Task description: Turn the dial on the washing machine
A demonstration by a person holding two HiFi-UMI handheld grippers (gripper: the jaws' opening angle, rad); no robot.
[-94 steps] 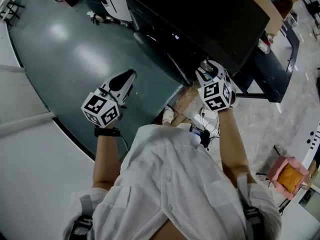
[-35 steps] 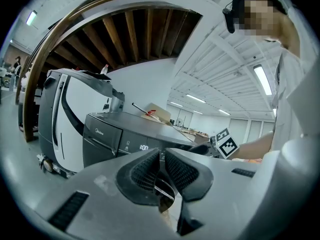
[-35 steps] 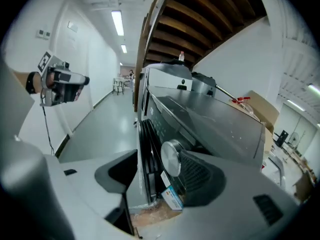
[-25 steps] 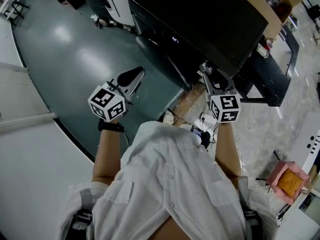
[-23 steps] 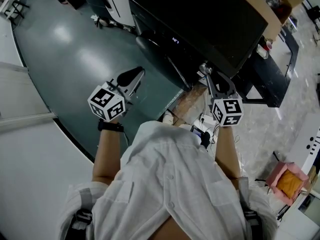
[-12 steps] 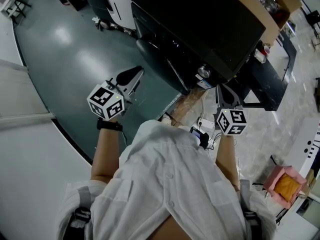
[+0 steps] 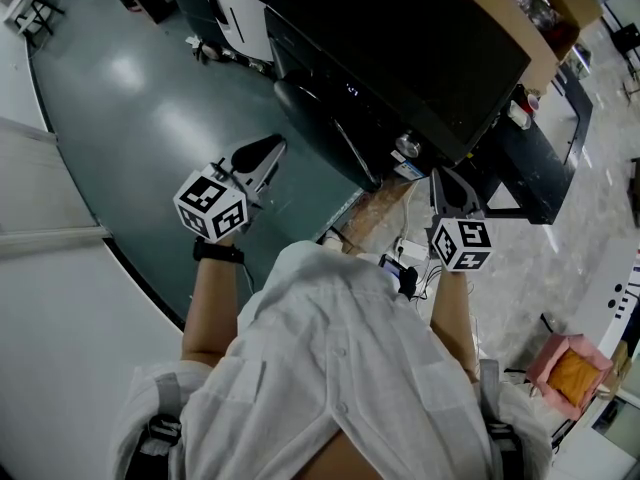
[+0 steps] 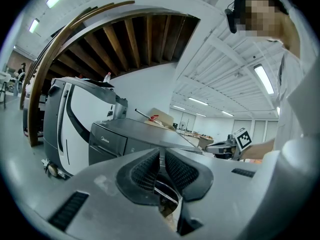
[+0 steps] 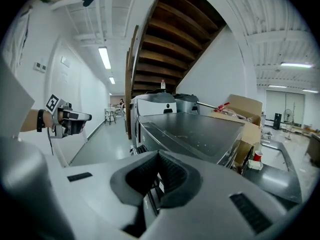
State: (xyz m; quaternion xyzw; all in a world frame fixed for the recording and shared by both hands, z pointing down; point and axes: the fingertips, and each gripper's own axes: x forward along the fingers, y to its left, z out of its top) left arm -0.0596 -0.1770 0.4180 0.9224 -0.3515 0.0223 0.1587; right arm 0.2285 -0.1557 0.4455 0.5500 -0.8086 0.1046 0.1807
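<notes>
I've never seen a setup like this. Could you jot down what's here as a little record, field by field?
Scene: a person in a white shirt stands at a dark washing machine
Dial: silver dial on the machine's front edge, nothing touching it
Right gripper: jaws together, empty, held close to the dial but apart from it
Left gripper: jaws together, empty, held out over the green floor
</notes>
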